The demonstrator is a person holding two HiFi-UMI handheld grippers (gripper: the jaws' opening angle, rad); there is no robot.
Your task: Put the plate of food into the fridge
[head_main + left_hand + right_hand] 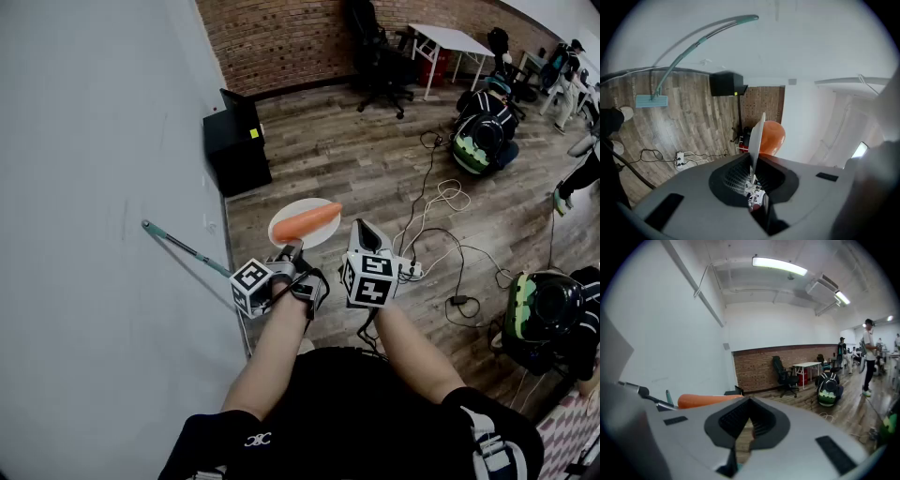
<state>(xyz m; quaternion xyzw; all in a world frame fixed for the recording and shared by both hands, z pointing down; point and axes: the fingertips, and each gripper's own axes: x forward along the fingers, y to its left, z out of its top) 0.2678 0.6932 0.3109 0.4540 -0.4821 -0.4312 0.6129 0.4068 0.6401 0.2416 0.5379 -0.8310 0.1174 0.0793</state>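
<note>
no legible text, white logo (258, 439) on shorts (309, 412) too small to read

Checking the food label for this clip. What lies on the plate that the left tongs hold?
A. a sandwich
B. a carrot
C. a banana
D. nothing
B: an orange carrot lies across the white plate, and the left tongs grip the plate by its rim.

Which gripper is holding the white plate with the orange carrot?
The left gripper: its jaws pinch the rim of the white plate; the right gripper holds nothing.
</note>
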